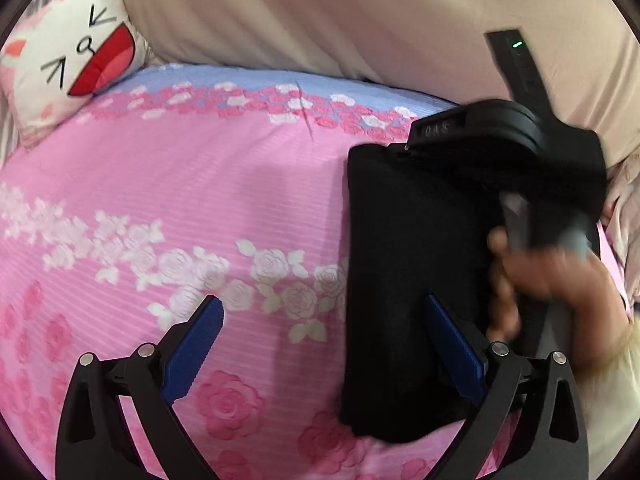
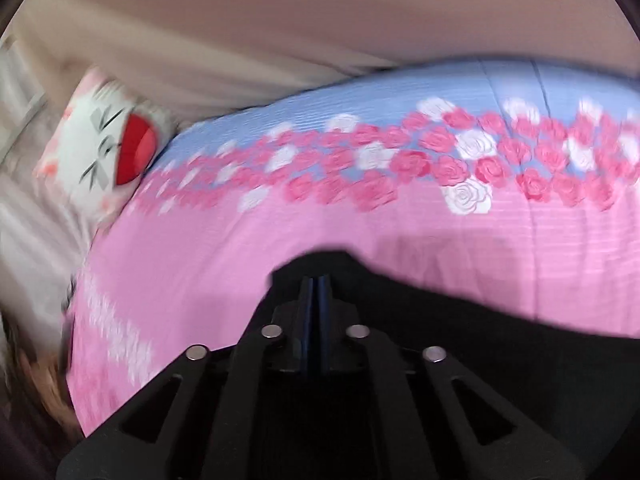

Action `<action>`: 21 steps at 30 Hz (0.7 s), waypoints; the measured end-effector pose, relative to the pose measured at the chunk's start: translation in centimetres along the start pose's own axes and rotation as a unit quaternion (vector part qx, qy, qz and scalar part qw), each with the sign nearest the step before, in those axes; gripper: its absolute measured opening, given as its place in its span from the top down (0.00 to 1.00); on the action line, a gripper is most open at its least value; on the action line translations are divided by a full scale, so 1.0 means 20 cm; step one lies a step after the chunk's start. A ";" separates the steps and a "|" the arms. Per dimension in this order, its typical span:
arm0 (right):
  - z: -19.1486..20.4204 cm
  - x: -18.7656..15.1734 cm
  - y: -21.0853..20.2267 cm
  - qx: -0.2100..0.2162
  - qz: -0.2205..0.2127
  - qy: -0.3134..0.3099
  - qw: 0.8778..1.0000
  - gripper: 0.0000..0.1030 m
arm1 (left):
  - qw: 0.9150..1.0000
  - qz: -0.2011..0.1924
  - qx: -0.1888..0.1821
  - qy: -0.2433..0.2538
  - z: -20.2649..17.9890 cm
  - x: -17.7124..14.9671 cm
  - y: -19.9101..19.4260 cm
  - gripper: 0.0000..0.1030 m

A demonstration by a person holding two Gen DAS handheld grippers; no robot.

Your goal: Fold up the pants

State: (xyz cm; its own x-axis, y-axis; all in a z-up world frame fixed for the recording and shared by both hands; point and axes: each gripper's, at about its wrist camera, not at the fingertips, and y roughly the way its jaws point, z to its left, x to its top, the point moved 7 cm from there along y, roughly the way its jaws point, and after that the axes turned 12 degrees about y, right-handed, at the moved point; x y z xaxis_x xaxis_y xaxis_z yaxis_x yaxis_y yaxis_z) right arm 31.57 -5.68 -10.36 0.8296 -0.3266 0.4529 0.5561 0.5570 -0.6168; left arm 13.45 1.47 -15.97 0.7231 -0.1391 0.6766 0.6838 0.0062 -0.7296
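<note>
The black pants [image 1: 416,280] lie folded in a tall narrow stack on the pink floral bedspread [image 1: 192,200], at the right of the left wrist view. My left gripper [image 1: 324,316] is open and empty; its right finger [image 1: 452,344] sits over the pants' left edge, its left finger [image 1: 196,344] over the bedspread. The right gripper [image 1: 516,152] shows there from outside, resting on the stack's far end. In the right wrist view my right gripper [image 2: 318,284] is shut with black pants cloth [image 2: 500,344] around and under its tips; the view is blurred.
A white cartoon-face pillow [image 1: 76,64] lies at the bed's far left corner, also in the right wrist view [image 2: 104,140]. A beige blanket [image 1: 320,12] runs along the far side. The person's hand [image 1: 552,280] holds the right gripper.
</note>
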 end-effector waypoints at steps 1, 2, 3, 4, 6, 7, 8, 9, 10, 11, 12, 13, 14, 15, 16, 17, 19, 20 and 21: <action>0.02 0.00 -0.07 0.006 -0.016 -0.004 1.000 0.97 | 1.000 -0.002 0.006 0.007 0.01 0.01 -0.03 0.05; 0.05 -0.02 -0.13 0.008 -0.031 -0.017 0.999 0.93 | 1.000 -0.005 0.015 0.011 0.03 0.01 -0.05 0.05; 0.06 -0.08 -0.27 0.020 -0.047 -0.041 0.998 0.93 | 1.000 -0.008 0.021 0.011 0.05 0.01 -0.06 0.05; 0.03 -0.12 -0.34 0.019 -0.053 -0.049 0.997 0.93 | 0.999 -0.012 0.031 0.011 0.07 0.01 -0.08 0.05; -0.20 -0.19 -0.50 -0.022 -0.070 -0.039 0.997 0.93 | 0.999 -0.011 0.045 0.008 0.10 0.00 -0.07 0.05; -0.31 -0.18 -0.53 -0.048 -0.074 -0.029 0.996 0.94 | 0.999 -0.009 0.045 0.008 0.10 -0.01 -0.06 0.05; -0.51 -0.18 -0.58 -0.085 -0.084 -0.006 0.993 0.99 | 0.999 -0.005 0.048 0.010 0.09 -0.01 -0.05 0.05; -0.68 -0.17 -0.65 -0.063 -0.092 0.032 0.993 1.00 | 0.999 -0.003 0.048 0.012 0.09 -0.01 -0.04 0.05; -0.80 -0.16 -0.74 -0.004 -0.096 0.094 0.991 1.00 | 0.999 0.000 0.040 0.016 0.06 -0.01 -0.03 0.05; -0.90 -0.17 -0.88 -0.011 -0.124 0.144 0.982 1.00 | 0.999 0.003 0.043 0.018 0.05 0.00 -0.03 0.05; -0.92 -0.17 -0.96 -0.040 -0.149 0.143 0.978 0.94 | 0.998 0.000 0.059 0.020 0.04 0.00 -0.05 0.05; -0.90 -0.18 -1.06 -0.046 -0.169 0.125 0.977 0.94 | 0.997 -0.009 0.077 0.027 0.03 0.02 -0.09 0.05; -0.85 -0.20 -1.12 -0.024 -0.169 0.110 0.979 0.94 | 0.996 -0.016 0.083 0.035 0.01 0.03 -0.11 0.05; -0.80 -0.25 -1.15 0.011 -0.155 0.099 0.983 0.93 | 0.995 -0.022 0.082 0.042 -0.02 0.04 -0.13 0.05; -0.76 -0.29 -1.14 0.024 -0.143 0.090 0.985 0.93 | 0.995 -0.028 0.081 0.045 -0.05 0.05 -0.16 0.05; -0.71 -0.34 -1.11 0.025 -0.126 0.071 0.989 0.92 | 0.995 -0.035 0.081 0.046 -0.08 0.06 -0.18 0.05; -0.72 -0.46 -0.98 -0.062 -0.091 -0.001 0.994 0.92 | 0.993 -0.047 0.086 0.065 -0.17 0.08 -0.20 0.05; -0.78 -0.49 -0.94 -0.099 -0.091 -0.011 0.991 0.97 | 0.990 -0.049 0.100 0.089 -0.23 0.08 -0.20 0.05; -0.80 -0.49 -0.94 -0.082 -0.099 0.002 0.992 0.98 | 0.988 -0.047 0.108 0.102 -0.26 0.08 -0.20 0.05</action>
State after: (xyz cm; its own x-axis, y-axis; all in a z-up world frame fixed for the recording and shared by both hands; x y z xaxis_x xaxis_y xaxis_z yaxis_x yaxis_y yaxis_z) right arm 13.74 -25.16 -13.53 0.7030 -0.4198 0.5740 0.7090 0.3508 -0.6118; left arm 11.45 -3.86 -12.48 0.6350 -0.3462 0.6905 0.7684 0.1918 -0.6105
